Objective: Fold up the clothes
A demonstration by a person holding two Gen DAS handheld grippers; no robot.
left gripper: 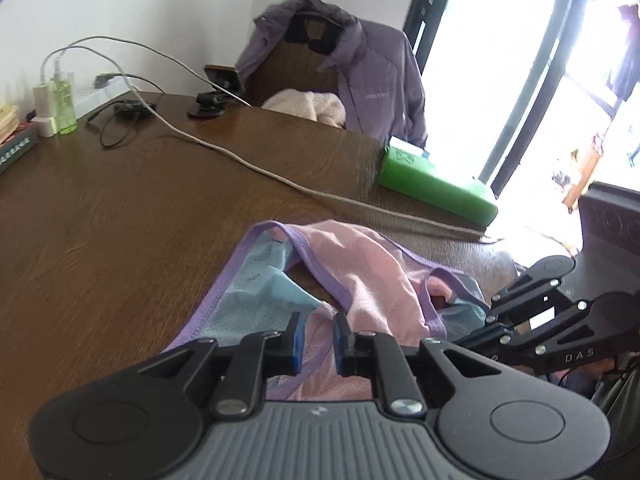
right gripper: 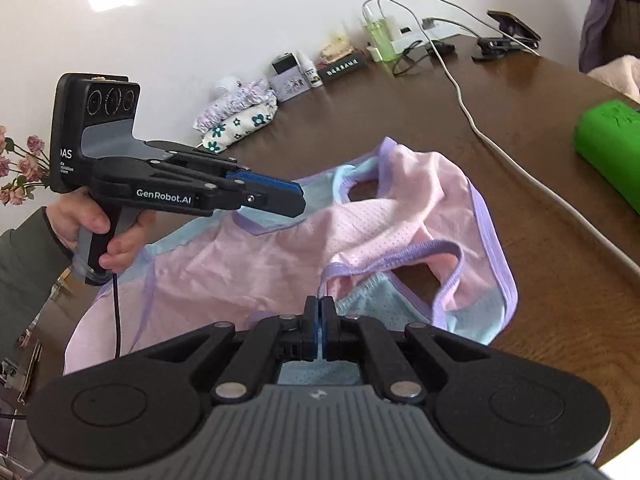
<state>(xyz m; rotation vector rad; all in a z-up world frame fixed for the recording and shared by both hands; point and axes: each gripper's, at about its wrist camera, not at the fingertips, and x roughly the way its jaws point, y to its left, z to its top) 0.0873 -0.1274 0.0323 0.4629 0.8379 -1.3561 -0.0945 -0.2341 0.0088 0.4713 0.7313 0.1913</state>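
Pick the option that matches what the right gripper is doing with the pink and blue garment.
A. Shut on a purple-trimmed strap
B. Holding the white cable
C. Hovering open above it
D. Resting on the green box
A: in the right wrist view the right gripper has its jaws pressed together on a purple-trimmed strap of the garment.

The top [right gripper: 280,256] was pink and pale blue mesh, dotted with tiny holes, its edges trimmed in lilac. The table [left gripper: 100,220] was dark brown wood grain. The box [left gripper: 432,184] was bright green, the jacket [left gripper: 380,80] dull purple, the bottle [left gripper: 64,104] clear green. The pouch [right gripper: 240,124] was white with teal flowers. Both grippers — left [right gripper: 298,196], right [right gripper: 319,308] — were black with blue pads.
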